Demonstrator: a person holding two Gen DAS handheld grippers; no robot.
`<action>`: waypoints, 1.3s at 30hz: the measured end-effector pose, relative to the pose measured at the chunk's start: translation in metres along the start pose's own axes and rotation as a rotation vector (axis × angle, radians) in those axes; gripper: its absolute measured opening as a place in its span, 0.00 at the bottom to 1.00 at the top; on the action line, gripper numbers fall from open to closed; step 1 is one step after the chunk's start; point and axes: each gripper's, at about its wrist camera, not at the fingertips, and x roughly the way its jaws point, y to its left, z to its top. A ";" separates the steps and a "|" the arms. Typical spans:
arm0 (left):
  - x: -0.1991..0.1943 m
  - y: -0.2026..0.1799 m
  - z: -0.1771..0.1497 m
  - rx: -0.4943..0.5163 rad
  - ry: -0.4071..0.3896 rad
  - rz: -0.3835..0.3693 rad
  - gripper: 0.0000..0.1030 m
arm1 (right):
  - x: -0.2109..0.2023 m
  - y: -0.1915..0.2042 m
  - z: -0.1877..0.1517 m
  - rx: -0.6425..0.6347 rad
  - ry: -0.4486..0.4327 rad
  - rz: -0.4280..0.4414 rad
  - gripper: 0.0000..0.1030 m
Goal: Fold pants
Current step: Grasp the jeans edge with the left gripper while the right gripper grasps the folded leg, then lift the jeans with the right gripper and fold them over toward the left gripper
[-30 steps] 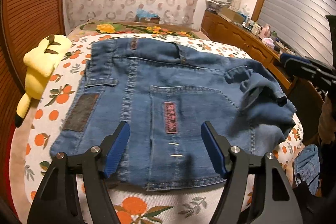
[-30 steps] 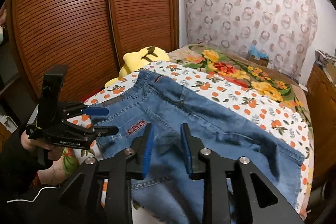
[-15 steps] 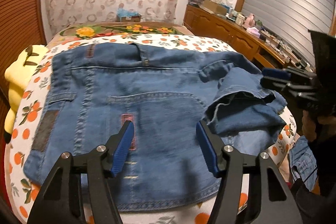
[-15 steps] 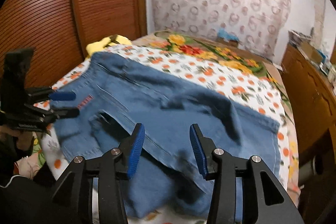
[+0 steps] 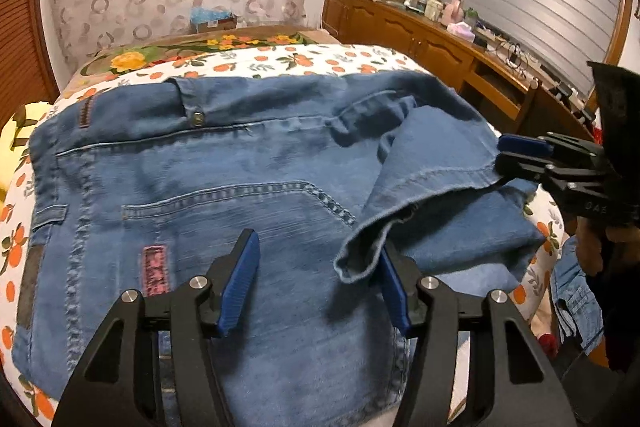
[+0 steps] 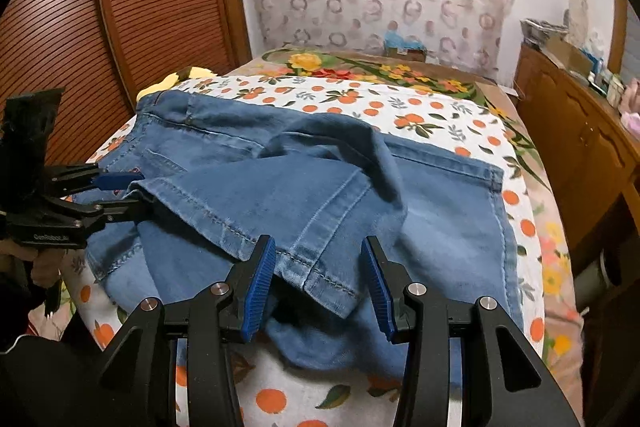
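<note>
Blue jeans (image 5: 224, 195) lie back-side up on the orange-print bed sheet (image 6: 400, 107). One leg (image 6: 288, 195) is folded back over the seat, its hem running between my two grippers. My left gripper (image 5: 318, 251) hovers low over the seat with its jaws closing. One corner of the hem (image 5: 356, 263) sits just inside its right finger, and the pads are not pressing on it. My right gripper (image 6: 318, 247) has its jaws apart around the hem's other corner (image 6: 332, 291), with no pad on the cloth. Each gripper shows in the other's view: left gripper (image 6: 132, 193), right gripper (image 5: 502, 157).
A yellow plush toy (image 6: 176, 81) lies at the bed's far left edge by the slatted wooden doors (image 6: 140, 7). A cluttered wooden sideboard (image 5: 420, 39) runs along the right of the bed. More denim (image 5: 576, 303) hangs off the bed's right side. A floral blanket (image 5: 168, 53) covers the far end.
The leg's hem has come over the seat of the jeans. My left gripper slid right to the hem and narrowed. My right gripper dropped, widened, and now straddles the other corner.
</note>
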 end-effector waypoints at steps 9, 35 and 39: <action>0.008 -0.005 0.001 0.019 0.007 0.006 0.51 | -0.006 -0.014 -0.011 0.053 -0.017 -0.024 0.45; -0.059 -0.016 0.015 0.070 -0.161 -0.005 0.04 | -0.016 -0.001 0.032 0.022 -0.116 0.146 0.03; -0.092 -0.006 0.015 0.054 -0.219 0.015 0.04 | -0.029 0.018 0.056 -0.038 -0.183 0.175 0.03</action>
